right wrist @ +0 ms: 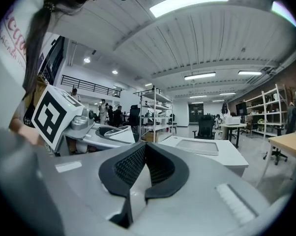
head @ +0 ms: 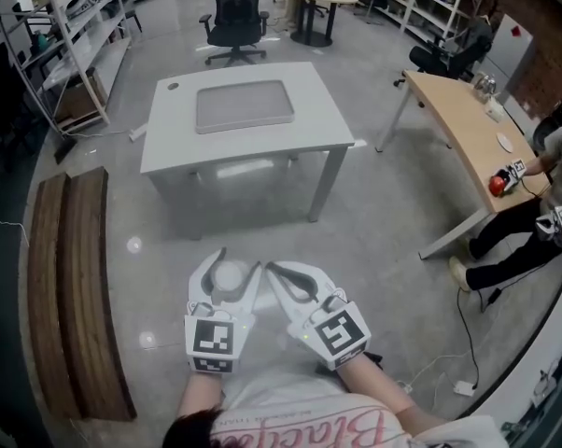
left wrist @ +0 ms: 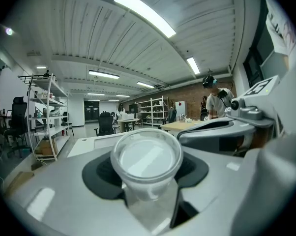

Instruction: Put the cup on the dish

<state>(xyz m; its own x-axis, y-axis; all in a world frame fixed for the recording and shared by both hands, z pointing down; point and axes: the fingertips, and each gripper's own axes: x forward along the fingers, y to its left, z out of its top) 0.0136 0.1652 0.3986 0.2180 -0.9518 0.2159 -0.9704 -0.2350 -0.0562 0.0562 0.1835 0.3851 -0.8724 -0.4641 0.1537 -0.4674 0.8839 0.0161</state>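
A clear plastic cup sits between the jaws of my left gripper, which is shut on it close to my body. In the left gripper view the cup faces the camera mouth first, and the dark pads press on both of its sides. My right gripper is beside it, jaws shut with nothing between them; its pads meet at the tips. A flat grey dish lies on the white table ahead, well beyond both grippers. The dish also shows in the right gripper view.
A wooden bench runs along the floor at the left. To the right, a person sits at a wooden desk. A black office chair stands behind the white table, shelves at the far left. A cable trails on the floor.
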